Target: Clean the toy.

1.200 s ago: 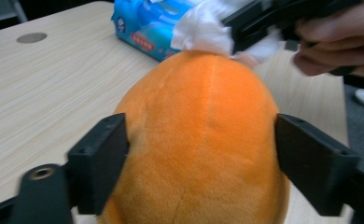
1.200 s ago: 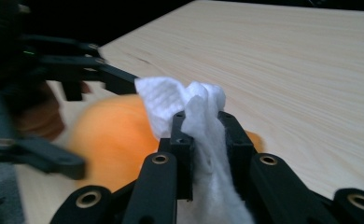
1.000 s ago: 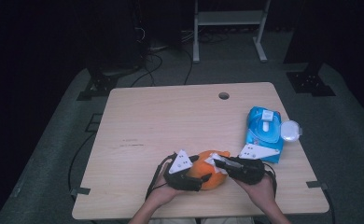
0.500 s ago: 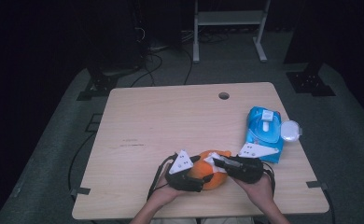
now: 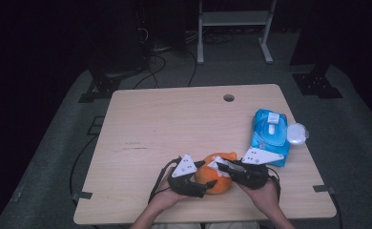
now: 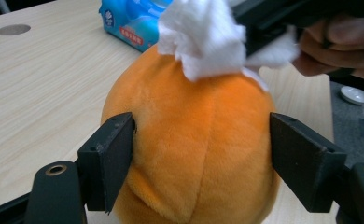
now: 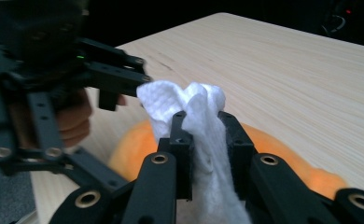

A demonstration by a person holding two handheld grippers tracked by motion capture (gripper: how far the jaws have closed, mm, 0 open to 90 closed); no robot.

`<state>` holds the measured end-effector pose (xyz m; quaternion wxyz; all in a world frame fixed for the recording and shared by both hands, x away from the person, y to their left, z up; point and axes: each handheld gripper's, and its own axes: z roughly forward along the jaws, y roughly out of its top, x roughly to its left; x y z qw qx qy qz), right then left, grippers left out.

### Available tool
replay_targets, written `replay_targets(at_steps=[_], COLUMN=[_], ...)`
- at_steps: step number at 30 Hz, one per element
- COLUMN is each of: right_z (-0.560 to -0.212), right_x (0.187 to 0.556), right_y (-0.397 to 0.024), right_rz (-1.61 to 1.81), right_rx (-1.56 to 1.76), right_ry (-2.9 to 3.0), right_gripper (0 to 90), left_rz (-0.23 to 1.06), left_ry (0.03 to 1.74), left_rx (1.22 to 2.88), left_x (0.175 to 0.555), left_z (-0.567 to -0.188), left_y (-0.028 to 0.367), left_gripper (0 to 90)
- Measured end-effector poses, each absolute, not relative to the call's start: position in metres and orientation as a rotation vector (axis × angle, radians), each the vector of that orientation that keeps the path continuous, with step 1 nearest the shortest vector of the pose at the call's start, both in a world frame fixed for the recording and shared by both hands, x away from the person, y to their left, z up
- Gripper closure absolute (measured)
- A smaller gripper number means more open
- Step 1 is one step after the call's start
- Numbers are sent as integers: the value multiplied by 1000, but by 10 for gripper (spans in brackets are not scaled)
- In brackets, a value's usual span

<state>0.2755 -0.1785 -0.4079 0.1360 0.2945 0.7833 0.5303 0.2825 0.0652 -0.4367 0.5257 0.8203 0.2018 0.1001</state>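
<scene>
An orange plush toy (image 5: pixel 215 180) lies near the table's front edge. My left gripper (image 5: pixel 208 174) has a jaw on each side of it. In the left gripper view both pads (image 6: pixel 110 158) press on the plush (image 6: pixel 194 140); the jaws have just been closing on it. My right gripper (image 5: pixel 221 166) is shut on a white wipe (image 7: pixel 189 100), pinched between its pads (image 7: pixel 182 135). The wipe (image 6: pixel 203 37) rests on top of the plush. The right gripper view shows the plush (image 7: pixel 133 149) below its jaws and the left gripper (image 7: pixel 119 79) beyond.
A blue pack of wipes (image 5: pixel 270 136) lies at the table's right side, just behind the right hand. A white round lid (image 5: pixel 297 133) sits beside it at the edge. A cable hole (image 5: pixel 229 98) is near the far edge of the wooden table (image 5: pixel 165 124).
</scene>
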Motion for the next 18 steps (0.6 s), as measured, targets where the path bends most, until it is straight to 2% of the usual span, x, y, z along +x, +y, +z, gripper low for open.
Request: replay_targets(at_steps=[4,8,12,18], right_z=[-412,-409,-405,-411], right_x=[283,279,271,282], right_y=[-193,-189,-174,-197], right_rz=[1518,1538,1533,1569], right_rx=[909,905,807,937], right_ry=[2239,2248,2291,2226], right_gripper=[762,767,767,761], left_rz=[176,254,261,278], left_ry=[461,455,460,467], left_rx=[1916,1962,1965,1955], left_x=[285,282,281,281], left_z=[-436,-437,-436,-435], left_y=[70,63,62,62], left_gripper=[227,278,293,227])
